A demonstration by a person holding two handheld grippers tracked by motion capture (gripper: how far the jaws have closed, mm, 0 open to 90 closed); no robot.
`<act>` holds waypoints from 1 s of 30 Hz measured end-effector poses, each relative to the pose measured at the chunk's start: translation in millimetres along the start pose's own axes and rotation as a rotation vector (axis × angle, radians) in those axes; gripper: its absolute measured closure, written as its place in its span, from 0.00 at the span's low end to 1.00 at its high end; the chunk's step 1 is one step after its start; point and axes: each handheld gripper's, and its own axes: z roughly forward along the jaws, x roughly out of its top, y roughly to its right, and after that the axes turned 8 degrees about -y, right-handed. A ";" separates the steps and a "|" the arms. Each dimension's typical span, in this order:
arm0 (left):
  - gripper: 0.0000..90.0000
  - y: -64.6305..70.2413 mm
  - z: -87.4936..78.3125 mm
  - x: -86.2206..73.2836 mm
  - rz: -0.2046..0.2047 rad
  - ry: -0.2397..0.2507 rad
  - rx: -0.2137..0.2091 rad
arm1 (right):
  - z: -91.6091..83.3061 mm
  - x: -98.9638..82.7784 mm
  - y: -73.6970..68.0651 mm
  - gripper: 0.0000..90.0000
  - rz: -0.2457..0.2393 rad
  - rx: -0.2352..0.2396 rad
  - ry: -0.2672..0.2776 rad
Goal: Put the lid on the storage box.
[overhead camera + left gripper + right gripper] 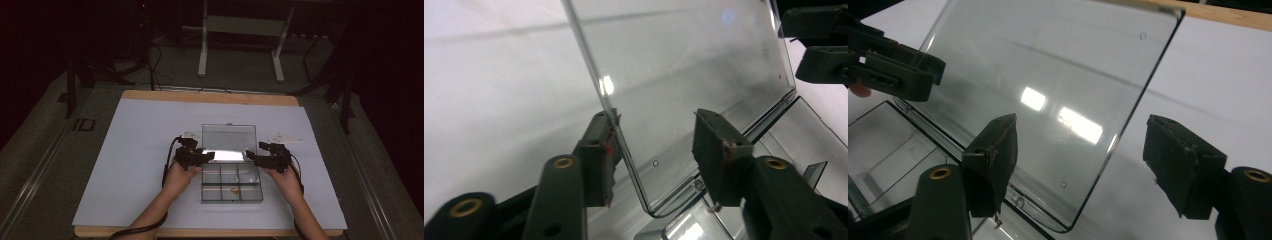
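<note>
High view: lid upright, crosswise

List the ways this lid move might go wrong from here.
1. The left gripper has the clear lid's side edge between its fingers, with a gap on one side; a loose pinch on slick plastic might slip.
2. The right gripper straddles the opposite edge with its fingers apart, so uneven closing might twist the lid at its hinge.
3. The small item in the compartment box might jump if the lid drops.
</note>
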 end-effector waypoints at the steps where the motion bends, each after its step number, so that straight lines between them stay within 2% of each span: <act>1: 0.64 0.1 -0.9 -0.2 0.001 0.005 0.000 | -0.4 0.0 0.1 0.37 0.001 0.000 0.002; 9: 0.73 1.9 -6.8 -2.0 0.021 0.038 0.000 | -2.9 1.2 -2.2 0.59 -0.005 0.002 -0.001; 10: 0.73 1.9 -6.8 -2.0 0.021 0.038 0.000 | -2.9 1.2 -2.2 0.59 -0.005 0.002 -0.001; 13: 0.75 2.5 -9.4 -3.0 0.041 0.048 0.000 | -7.1 0.7 -1.5 0.68 -0.001 -0.005 0.008; 15: 0.75 3.2 -10.3 -3.1 0.046 0.053 0.002 | -9.3 0.6 -0.8 0.70 0.003 0.003 0.012; 18: 0.75 1.8 -11.9 -2.8 0.037 0.059 -0.017 | -11.2 0.7 -1.9 0.71 -0.009 -0.003 0.013; 24: 0.75 4.4 -15.4 -2.1 0.058 0.057 -0.008 | -14.9 0.2 -3.1 0.71 -0.015 0.000 0.017; 30: 0.73 7.8 -19.5 -3.1 0.076 0.081 -0.001 | -18.5 -0.8 -4.3 0.71 -0.012 0.010 0.029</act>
